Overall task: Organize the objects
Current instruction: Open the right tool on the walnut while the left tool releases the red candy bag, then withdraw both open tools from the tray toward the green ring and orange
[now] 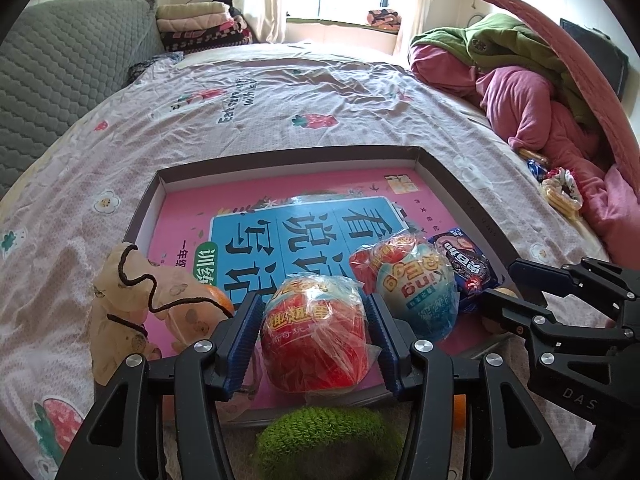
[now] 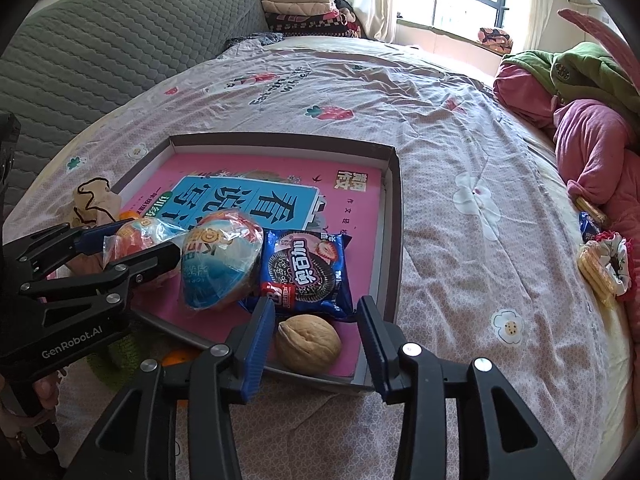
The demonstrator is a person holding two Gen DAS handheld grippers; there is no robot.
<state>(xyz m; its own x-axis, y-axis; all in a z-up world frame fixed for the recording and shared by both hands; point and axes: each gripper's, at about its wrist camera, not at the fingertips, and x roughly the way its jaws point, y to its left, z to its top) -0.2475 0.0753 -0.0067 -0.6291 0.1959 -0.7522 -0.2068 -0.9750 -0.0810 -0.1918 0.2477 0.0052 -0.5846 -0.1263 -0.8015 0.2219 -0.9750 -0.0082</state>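
Your left gripper [image 1: 312,332] clenches the red wrapped egg [image 1: 314,336], resting it in the tray [image 2: 394,200] w/ the other snacks. Your right gripper [image 2: 316,340] has let go; the walnut [image 2: 308,345] sits free between its pads, placed in the tray's near corner.

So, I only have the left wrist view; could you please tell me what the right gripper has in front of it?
Observer: A whole walnut, lying between the right gripper's fingers.
Operator: Is it gripped?
Observer: No, the jaws are open and both pads stand clear of the shell.
Operator: Is it inside the tray?
Observer: Yes, it rests on the pink book near the tray's near right corner, just in front of the blue cookie packet.
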